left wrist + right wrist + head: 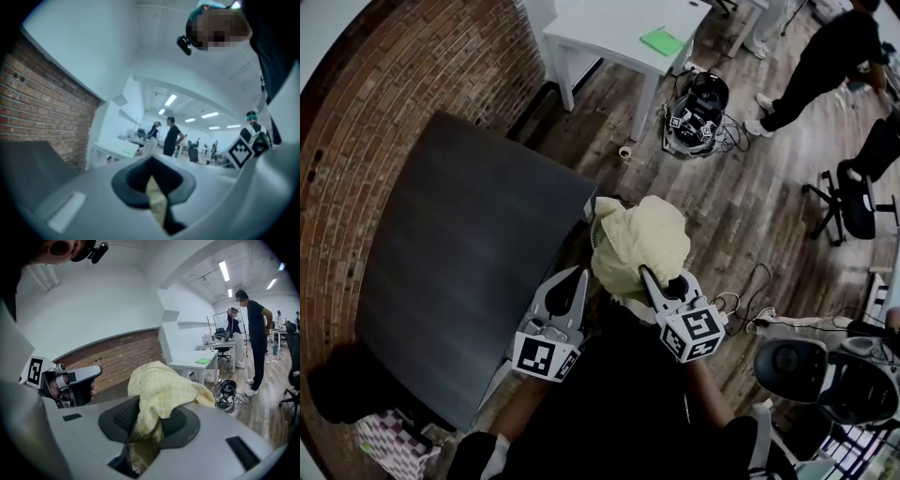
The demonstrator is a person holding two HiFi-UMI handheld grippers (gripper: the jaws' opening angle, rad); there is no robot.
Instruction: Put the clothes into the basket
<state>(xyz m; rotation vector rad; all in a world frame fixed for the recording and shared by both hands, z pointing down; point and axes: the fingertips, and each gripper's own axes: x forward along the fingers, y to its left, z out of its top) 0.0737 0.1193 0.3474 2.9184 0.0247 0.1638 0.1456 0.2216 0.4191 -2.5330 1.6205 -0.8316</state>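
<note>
right tool [150, 425] clamped on the bunched yellow cloth [161, 390], which balloons loose above its jaws, left tool [156, 190] near-shut on just a sliver, so that thin pinch may slip or slack may snag the desk [459, 253] edge left of both; only head view shows that edge, basket unconfirmed anywhere.
</note>
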